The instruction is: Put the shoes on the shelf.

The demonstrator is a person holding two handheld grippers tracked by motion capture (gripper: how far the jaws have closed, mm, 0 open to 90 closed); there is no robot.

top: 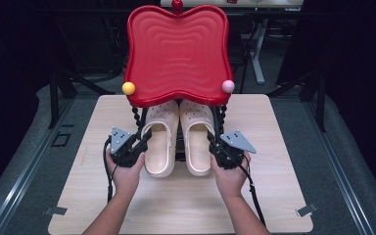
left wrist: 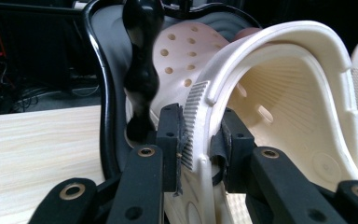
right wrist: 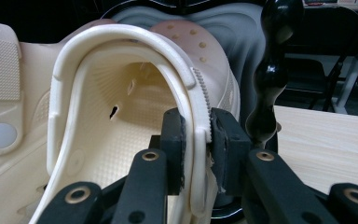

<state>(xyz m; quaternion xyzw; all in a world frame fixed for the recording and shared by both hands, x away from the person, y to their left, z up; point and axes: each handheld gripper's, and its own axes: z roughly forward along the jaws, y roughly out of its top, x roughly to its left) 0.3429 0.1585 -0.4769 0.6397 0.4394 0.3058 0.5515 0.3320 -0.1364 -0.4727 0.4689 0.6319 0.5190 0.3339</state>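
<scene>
Left gripper [top: 138,145]: jaws clenched on the outer side wall of the left clog [top: 159,142], one pad inside the shoe's opening and one outside against the ribbed strip, as the left gripper view shows; the wall is pinched at the edge, likely because it is the firmest thin part to seize. Right gripper [top: 217,145]: jaws likewise clamped on the outer wall of the right clog [top: 198,137], one pad inside, one outside. Both clogs: cream, perforated toes pointing far, heels toward the person, lying side by side and nearly touching on the lower level of a small stand, under its red tray [top: 177,51]. One hand [top: 126,172] behind each gripper, so the pair can be moved together and kept level. Beaded black posts [top: 136,116] carrying the tray rise just outside each grip, leaving the near side as the open way in or out. Yellow ball [top: 128,88] and pink ball [top: 228,86] sit at the tray's near corners. Stand rests at the far middle of a pale wooden table [top: 181,205]. Judgement: shoes are either being seated on or drawn from the shelf; which, cannot be told.
</scene>
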